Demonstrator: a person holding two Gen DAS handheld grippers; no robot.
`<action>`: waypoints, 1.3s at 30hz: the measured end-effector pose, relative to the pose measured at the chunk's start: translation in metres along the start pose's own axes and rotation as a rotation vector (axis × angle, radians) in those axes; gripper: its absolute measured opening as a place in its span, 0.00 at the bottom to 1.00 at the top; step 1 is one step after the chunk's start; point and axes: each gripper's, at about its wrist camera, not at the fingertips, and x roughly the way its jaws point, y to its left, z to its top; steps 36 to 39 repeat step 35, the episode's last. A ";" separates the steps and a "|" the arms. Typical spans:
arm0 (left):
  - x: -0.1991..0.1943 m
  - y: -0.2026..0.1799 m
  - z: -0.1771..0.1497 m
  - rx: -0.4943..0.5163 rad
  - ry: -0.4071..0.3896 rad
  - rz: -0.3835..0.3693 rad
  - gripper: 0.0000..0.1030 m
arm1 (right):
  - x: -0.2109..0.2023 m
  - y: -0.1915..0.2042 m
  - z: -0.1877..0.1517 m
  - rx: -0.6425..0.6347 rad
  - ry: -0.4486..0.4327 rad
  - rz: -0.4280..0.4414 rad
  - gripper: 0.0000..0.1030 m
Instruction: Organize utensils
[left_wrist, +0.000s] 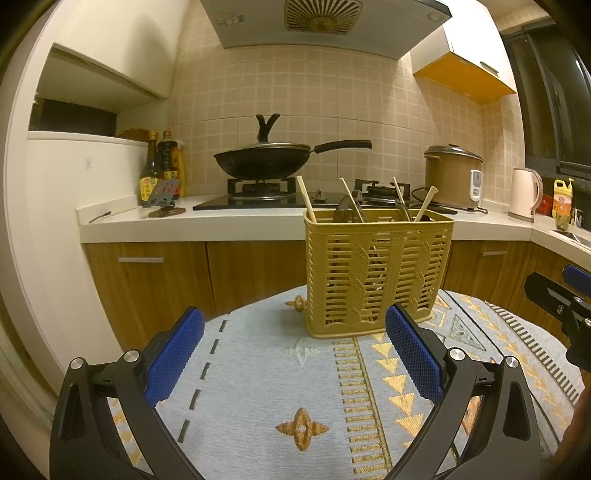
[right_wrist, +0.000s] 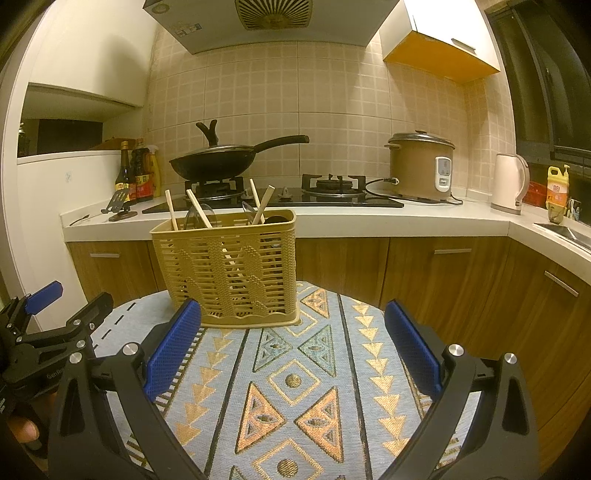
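Observation:
A tan slotted utensil basket (left_wrist: 376, 273) (right_wrist: 229, 266) stands upright at the far side of a round table covered by a patterned blue cloth (left_wrist: 295, 387) (right_wrist: 295, 369). Several wooden chopsticks (left_wrist: 306, 199) (right_wrist: 171, 210) and dark spoons (left_wrist: 345, 210) (right_wrist: 195, 218) stick out of its top. My left gripper (left_wrist: 295, 350) is open and holds nothing, hovering over the cloth a little short of the basket. My right gripper (right_wrist: 293, 339) is also open with nothing between its blue pads, to the basket's right. Each gripper shows at the edge of the other's view.
Behind the table runs a kitchen counter (left_wrist: 221, 218) with wooden cabinets below. On it sit a wok (left_wrist: 266, 158) on a gas hob, sauce bottles (left_wrist: 159, 166), a rice cooker (right_wrist: 421, 166), a white kettle (right_wrist: 509, 184) and a yellow bottle (right_wrist: 557, 188).

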 end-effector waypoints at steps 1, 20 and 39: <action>0.000 0.000 0.000 0.000 -0.001 0.001 0.92 | 0.000 0.000 0.000 0.000 0.000 0.000 0.92; 0.000 -0.002 0.001 0.011 -0.004 0.000 0.92 | -0.001 0.002 0.000 -0.002 0.002 -0.002 0.92; 0.003 0.001 0.002 0.001 0.015 -0.017 0.93 | -0.001 0.002 0.000 -0.002 0.003 -0.004 0.92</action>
